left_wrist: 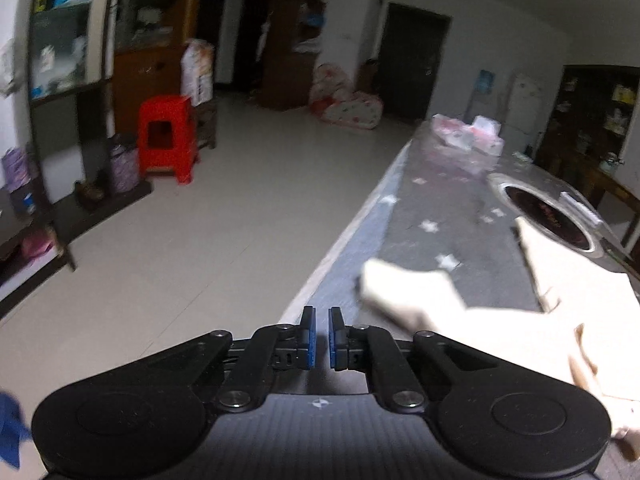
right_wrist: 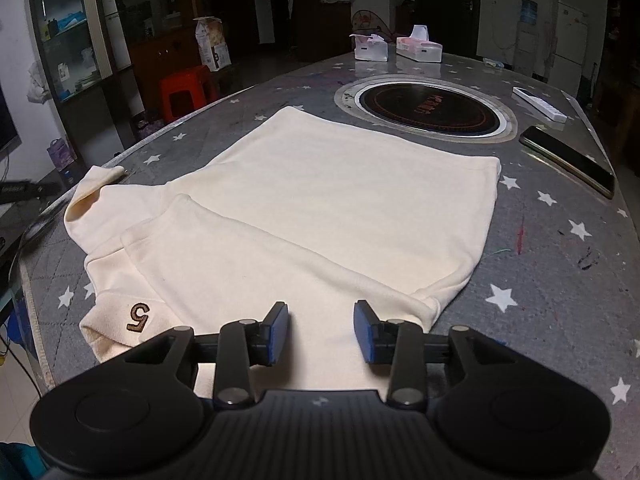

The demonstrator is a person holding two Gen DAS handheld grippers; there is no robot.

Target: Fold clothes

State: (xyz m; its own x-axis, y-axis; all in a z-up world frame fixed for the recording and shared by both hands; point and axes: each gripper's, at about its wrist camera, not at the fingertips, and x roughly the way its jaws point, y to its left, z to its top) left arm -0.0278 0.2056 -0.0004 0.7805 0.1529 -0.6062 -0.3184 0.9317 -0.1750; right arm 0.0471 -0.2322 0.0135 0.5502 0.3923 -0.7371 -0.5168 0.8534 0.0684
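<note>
lying flat on the star-patterned table, the cream shirt sits directly ahead of the right gripper, whose jaws stand apart with cloth beneath them but nothing pinched between the pads. one side looks already folded in, a panel laid over the body just ahead and left of that gripper, and a sleeve with a stitched 5 lies close on its left. what seems left: the far-left sleeve, still sticking out toward the table edge, and the final folds to bring the hem up. the left gripper has its blue pads nearly together and empty, pointing past the table edge at the floor, with the shirt off to its right. hard to judge: that view is smeared with blur, so the shirt's edge there is only a pale shape, and the near hem of the shirt is cut off under the right gripper's body. a phone rests well ahead to the right
</note>
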